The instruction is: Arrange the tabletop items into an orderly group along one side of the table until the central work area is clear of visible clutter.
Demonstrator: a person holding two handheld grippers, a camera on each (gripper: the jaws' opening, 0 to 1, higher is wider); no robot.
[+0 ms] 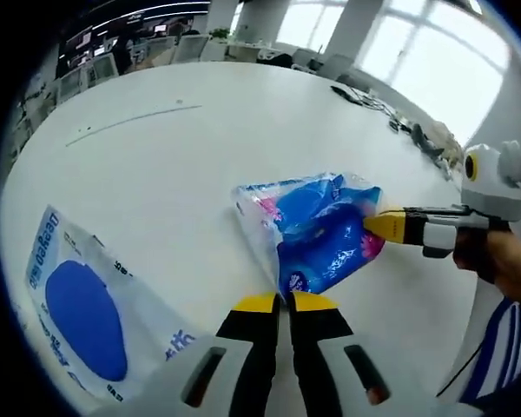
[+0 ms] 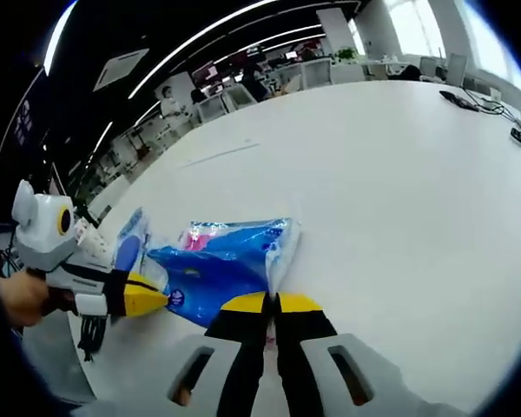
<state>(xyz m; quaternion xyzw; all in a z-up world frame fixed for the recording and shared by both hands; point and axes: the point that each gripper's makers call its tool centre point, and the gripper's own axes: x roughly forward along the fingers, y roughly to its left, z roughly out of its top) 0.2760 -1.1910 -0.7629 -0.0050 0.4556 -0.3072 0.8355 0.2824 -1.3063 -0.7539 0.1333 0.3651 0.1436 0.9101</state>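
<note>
We see a large white worktop (image 1: 200, 156) with a faint thin line (image 1: 130, 122) running across its surface toward the far side. Near its far right edge lies a tangle of dark cables (image 1: 365, 97) and some small dark items (image 1: 430, 143); the right gripper view shows the same cables (image 2: 469, 100) by the far edge. Beyond the far edge stand office desks and chairs (image 2: 330, 69), with bright windows (image 1: 434, 43) behind them. Overhead, long strip lights (image 2: 191, 52) cross a dark ceiling, and a square ceiling vent (image 2: 120, 65) sits beside them.
</note>
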